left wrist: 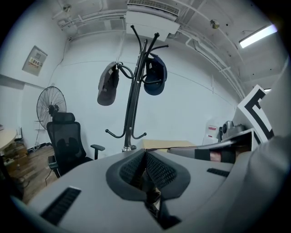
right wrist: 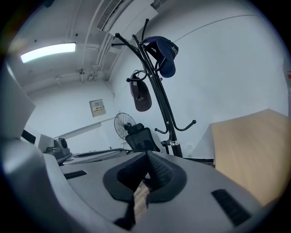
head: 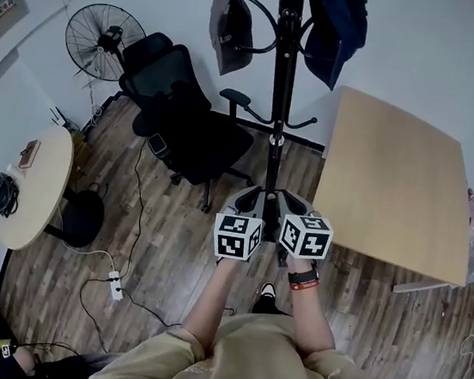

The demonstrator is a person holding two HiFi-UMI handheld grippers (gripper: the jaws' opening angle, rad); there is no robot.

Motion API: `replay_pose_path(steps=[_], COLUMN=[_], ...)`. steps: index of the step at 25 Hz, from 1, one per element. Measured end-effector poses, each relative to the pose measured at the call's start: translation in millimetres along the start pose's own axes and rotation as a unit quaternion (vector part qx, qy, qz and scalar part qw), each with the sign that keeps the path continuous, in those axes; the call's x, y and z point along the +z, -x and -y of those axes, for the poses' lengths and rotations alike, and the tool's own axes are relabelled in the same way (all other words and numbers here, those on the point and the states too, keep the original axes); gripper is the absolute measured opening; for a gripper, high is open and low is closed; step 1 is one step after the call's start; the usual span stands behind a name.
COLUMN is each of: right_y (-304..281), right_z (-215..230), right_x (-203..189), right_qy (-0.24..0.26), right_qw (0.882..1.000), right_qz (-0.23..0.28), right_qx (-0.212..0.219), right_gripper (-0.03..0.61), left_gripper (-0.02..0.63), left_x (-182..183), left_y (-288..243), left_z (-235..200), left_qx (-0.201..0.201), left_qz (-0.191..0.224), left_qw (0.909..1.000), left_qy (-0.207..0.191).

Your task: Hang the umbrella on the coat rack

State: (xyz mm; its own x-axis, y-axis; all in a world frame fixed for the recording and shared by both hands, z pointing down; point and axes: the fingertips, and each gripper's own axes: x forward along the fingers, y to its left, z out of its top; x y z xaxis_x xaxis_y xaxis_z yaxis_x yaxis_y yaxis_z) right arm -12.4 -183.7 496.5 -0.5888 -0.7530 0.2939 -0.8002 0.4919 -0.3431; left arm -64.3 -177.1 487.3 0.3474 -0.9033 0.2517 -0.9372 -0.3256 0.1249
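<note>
No umbrella shows in any view. The black coat rack (head: 282, 78) stands straight ahead, with a grey cap (head: 228, 27) on a left hook and a dark blue cap (head: 337, 24) on a right one. My left gripper (head: 247, 199) and right gripper (head: 292, 204) hang side by side close to the rack's base, both shut with nothing between the pads. From the left gripper (left wrist: 145, 152) the coat rack (left wrist: 134, 95) rises beyond the tips. The right gripper (right wrist: 146, 154) also faces the coat rack (right wrist: 157, 91).
A black office chair (head: 186, 117) and a standing fan (head: 101, 36) are left of the rack. A wooden table (head: 394, 179) sits right of it. At far left is a round table (head: 34, 184); a power strip (head: 114, 284) and cables lie on the floor.
</note>
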Motion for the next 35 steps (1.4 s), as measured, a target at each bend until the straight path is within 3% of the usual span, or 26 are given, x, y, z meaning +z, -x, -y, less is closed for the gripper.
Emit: replay_pose_path(steps=[12,18,26,35], right_y=[-67,-91,-129,-151], right_z=[45,47,64,77], right_x=[22,26,39,38], right_qy=[0.004,0.011,0.004,-0.012], right_qw=[0.999,0.998,0.998,0.997], right_qz=[-0.037,-0.047,-0.065,-0.079], right_qx=[0.031,0.046,0.018,-0.003], right_gripper=[0.015,0.015,0.015,0.015], left_gripper=[0.025,0.025,0.023,0.025], left_x=[6,5,7,2], left_y=[-85,-102,-142,-168], left_z=[-30,-47,-68,-80], left_qx=[0.020,0.015,-0.017,-0.048], left_qz=[-0.016,-0.039,-0.102,-0.130], left_qw=[0.9993,0.9982,0.9936,0.9897], left_qy=[0.027,0.042,0.045,0.036])
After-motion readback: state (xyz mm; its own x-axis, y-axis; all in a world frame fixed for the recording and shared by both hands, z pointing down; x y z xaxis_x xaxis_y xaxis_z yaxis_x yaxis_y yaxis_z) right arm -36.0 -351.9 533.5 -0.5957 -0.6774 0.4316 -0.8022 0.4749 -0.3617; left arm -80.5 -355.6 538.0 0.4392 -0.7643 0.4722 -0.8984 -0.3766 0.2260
